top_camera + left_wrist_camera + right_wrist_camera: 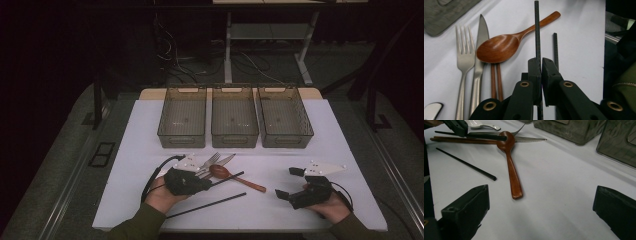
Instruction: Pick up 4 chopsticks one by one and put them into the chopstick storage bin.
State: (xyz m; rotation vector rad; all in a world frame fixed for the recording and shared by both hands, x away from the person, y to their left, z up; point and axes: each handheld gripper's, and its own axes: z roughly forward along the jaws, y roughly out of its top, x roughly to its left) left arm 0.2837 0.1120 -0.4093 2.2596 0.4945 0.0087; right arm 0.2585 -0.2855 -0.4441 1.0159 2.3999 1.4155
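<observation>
Fingers (535, 72) of the left gripper (202, 184) clench a black chopstick (537, 32), thin, stiff, light and slippery, best pinched mid-length. Its twin (555, 50) lies just beside them; right gripper (290, 182) stands released.

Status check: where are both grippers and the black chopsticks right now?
Left gripper shut on one black chopstick. Right gripper open, holding nothing. Second black chopstick on the table. Wooden spoon close beside.
</observation>
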